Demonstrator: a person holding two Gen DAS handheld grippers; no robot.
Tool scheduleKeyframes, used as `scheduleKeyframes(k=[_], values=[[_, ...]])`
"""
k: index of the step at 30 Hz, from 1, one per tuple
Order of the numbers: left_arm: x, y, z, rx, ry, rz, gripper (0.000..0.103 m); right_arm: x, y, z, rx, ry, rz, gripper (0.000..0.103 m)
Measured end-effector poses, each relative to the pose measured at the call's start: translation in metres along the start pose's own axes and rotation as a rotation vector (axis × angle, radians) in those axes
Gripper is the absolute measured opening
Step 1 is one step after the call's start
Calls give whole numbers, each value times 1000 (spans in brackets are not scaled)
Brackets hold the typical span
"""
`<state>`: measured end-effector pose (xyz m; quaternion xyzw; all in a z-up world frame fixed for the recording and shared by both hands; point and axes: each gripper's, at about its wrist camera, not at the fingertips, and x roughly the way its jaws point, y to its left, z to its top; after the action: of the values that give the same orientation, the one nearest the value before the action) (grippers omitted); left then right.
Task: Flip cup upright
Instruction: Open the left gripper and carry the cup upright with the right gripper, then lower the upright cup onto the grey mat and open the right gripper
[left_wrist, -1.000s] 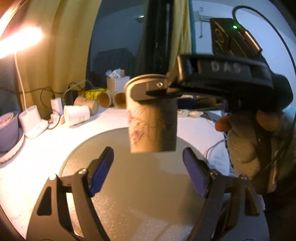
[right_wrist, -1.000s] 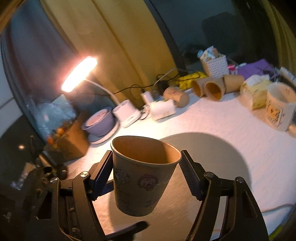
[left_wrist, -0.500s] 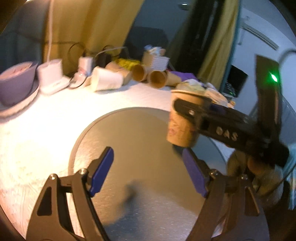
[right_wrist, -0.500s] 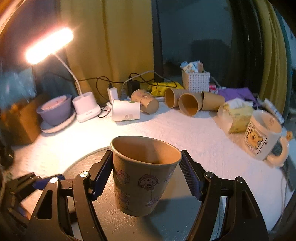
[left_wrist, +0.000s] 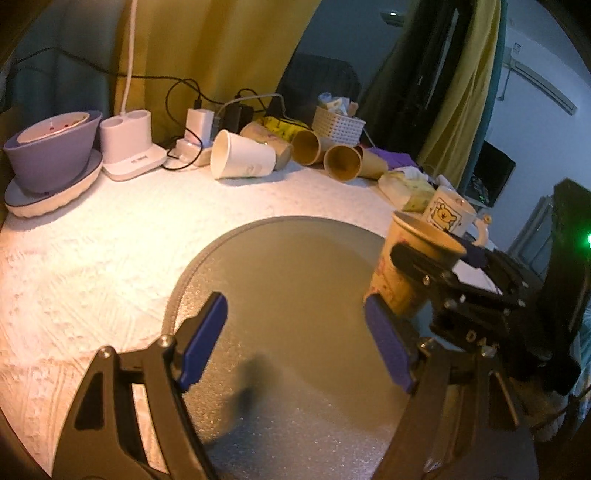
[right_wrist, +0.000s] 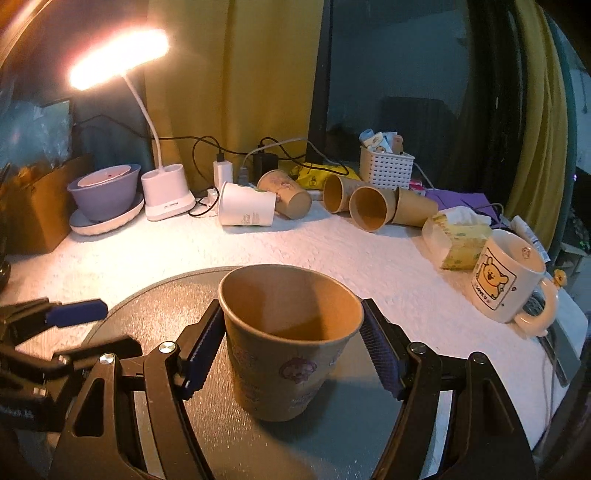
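Each hand-held gripper has black triangular-cutout arms, silver screws and ridged blue pads.

We see a tan paper cup with purple cartoon prints, plain brown inside; right gripper black with dark blue ribbed pads; left gripper black frame, blue pads too. Round mat is grey, speckled sheen. Desk cover white, embossed texture. White mug with yellow bear in a black-lined square, cream handle. Bowl purple on a white saucer. Lamp white, glowing warm orange. One white paper cup lying down, others brown. Basket white lattice. Curtain mustard yellow. Tissue pack yellow-patterned. Cables black
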<state>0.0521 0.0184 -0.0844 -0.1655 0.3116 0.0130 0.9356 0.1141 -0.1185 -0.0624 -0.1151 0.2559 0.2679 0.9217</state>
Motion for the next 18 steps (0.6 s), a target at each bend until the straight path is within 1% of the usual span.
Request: scheduleKeyframes(k=[4, 7, 18], values=[[-3, -2, 1, 14, -16, 3, 78, -6, 2, -6, -10, -2, -4, 76], [-6, -5, 1, 31, -33, 5, 78, -7, 4, -12, -13, 17, 0, 76], [-16, -12, 1, 57, -75, 11, 78, -23, -2, -21, 44, 21, 16, 76]])
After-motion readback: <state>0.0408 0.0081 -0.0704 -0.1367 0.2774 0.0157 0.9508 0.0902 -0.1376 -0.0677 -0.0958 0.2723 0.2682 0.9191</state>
